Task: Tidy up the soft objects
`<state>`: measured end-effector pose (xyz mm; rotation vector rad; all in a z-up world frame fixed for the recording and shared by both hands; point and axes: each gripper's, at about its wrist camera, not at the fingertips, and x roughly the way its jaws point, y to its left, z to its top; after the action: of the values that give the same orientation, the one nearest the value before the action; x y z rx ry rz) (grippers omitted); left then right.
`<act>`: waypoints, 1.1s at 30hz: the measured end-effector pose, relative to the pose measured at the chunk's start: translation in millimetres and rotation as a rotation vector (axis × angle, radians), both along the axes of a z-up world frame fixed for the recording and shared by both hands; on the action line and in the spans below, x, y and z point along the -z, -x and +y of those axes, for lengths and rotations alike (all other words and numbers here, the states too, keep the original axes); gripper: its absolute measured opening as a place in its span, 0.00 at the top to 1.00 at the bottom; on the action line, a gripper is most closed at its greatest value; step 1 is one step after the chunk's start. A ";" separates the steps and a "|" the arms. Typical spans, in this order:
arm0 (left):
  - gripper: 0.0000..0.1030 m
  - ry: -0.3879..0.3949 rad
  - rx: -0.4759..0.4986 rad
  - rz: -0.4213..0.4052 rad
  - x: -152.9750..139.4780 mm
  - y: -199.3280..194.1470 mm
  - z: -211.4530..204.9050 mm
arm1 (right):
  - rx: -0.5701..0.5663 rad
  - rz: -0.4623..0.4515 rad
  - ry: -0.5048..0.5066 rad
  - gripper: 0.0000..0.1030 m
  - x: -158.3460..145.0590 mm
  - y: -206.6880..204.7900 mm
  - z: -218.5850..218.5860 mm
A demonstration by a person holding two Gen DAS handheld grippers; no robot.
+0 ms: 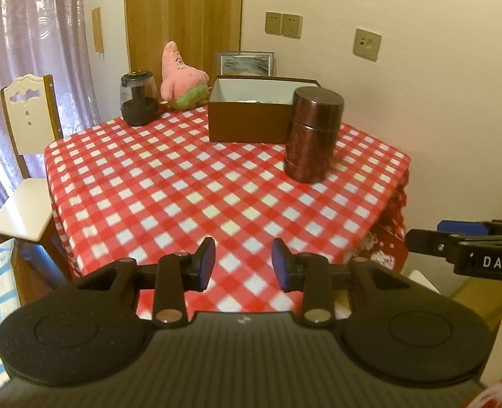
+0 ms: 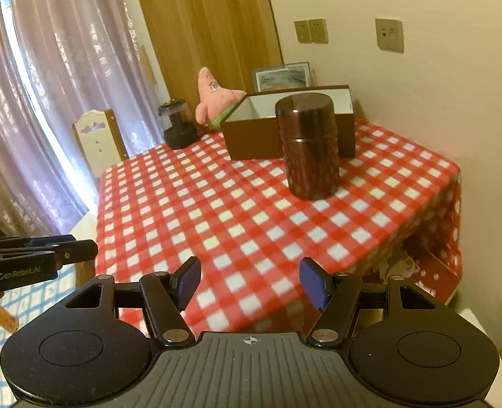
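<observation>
A pink starfish plush toy (image 1: 179, 76) sits upright at the table's far edge, left of an open brown box (image 1: 251, 112) with a white inside. It also shows in the right wrist view (image 2: 215, 97), beside the box (image 2: 284, 129). My left gripper (image 1: 243, 263) is open and empty over the table's near edge. My right gripper (image 2: 251, 282) is open and empty, also at the near edge, far from the plush. Each gripper shows at the side of the other's view.
A red-and-white checked cloth (image 1: 183, 187) covers the table. A brown metal canister (image 1: 313, 134) stands in front of the box. A dark jar (image 1: 138, 98) stands left of the plush. A white chair (image 1: 26, 142) stands at the left. The wall is close on the right.
</observation>
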<state>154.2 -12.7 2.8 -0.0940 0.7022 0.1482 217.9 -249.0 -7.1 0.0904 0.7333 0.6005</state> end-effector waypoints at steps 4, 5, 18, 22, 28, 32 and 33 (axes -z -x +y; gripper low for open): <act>0.68 0.004 -0.008 0.004 -3.7 34.7 -15.6 | -0.005 0.003 0.007 0.38 -2.3 29.8 -14.2; 0.68 0.006 -0.008 0.004 -4.6 40.5 -18.3 | -0.009 0.002 0.006 0.38 -3.4 36.9 -17.8; 0.68 0.010 0.012 0.012 -7.8 94.6 -41.1 | -0.029 -0.017 0.013 0.38 -6.9 88.2 -23.8; 0.68 0.029 0.019 0.036 -5.7 103.7 -38.6 | -0.034 -0.003 0.022 0.38 -4.6 95.8 -17.1; 0.68 0.032 0.036 0.063 -4.2 115.9 -30.9 | -0.041 0.041 0.037 0.38 2.3 106.4 -2.3; 0.68 0.039 0.052 0.070 -2.6 122.0 -25.4 | -0.043 0.063 0.040 0.38 6.1 113.2 8.6; 0.68 0.041 0.057 0.072 -2.3 123.3 -24.3 | -0.044 0.064 0.040 0.38 6.4 114.6 11.5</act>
<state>30.9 -37.1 5.0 -0.1076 0.7787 0.0828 103.3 -237.5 -13.4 0.0566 0.8112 0.6272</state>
